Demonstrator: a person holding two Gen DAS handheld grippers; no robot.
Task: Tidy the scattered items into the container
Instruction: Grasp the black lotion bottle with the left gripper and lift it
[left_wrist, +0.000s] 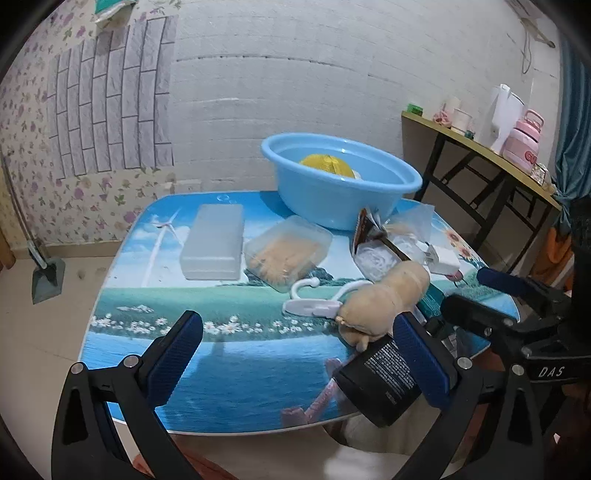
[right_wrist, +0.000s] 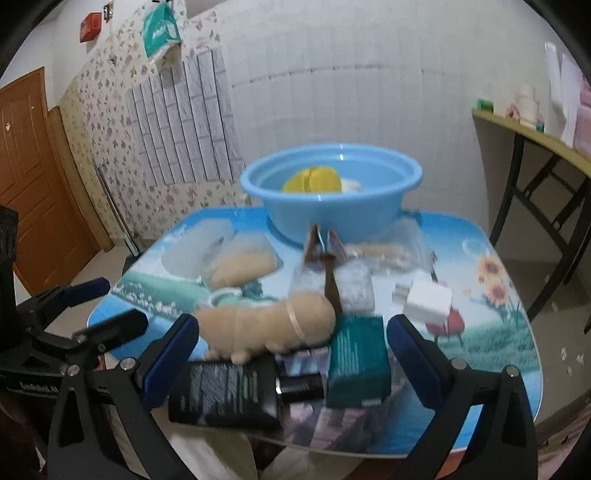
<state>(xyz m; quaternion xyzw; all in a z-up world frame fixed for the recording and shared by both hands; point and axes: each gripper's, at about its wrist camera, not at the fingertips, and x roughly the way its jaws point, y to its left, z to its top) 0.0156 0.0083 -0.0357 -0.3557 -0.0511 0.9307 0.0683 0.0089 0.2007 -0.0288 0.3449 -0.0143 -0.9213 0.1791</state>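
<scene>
Left gripper (left_wrist: 295, 354) spread wide, nothing clamped, hanging over the near edge of the scenic-print blue tabletop (left_wrist: 236, 369). Its right blue-padded finger (left_wrist: 421, 358) sitting right against the black rectangular bottle with white print (left_wrist: 384, 380), though hard to say if actually touching. Right gripper (right_wrist: 291, 354) also wide apart, holding nothing, with that same bottle (right_wrist: 225, 395) and a teal cardboard box (right_wrist: 358, 362) lying between its fingers near the front edge.

Beige plush toy with a rubber band round it (left_wrist: 388, 299) resting partly on the bottle. White plastic hook (left_wrist: 314, 302) just beside the plush. Further back, a frosted rectangular plastic box (left_wrist: 214, 240), a clear tub of beige sticks (left_wrist: 288, 251), a clear packet with white cable inside (left_wrist: 376, 258), and a white charger plug (left_wrist: 443, 262).

Light blue round plastic basin (left_wrist: 321, 206) at the far edge, a yellow thing (left_wrist: 325, 164) already inside. Open room on the left and centre front of the tabletop; right side crowded.
</scene>
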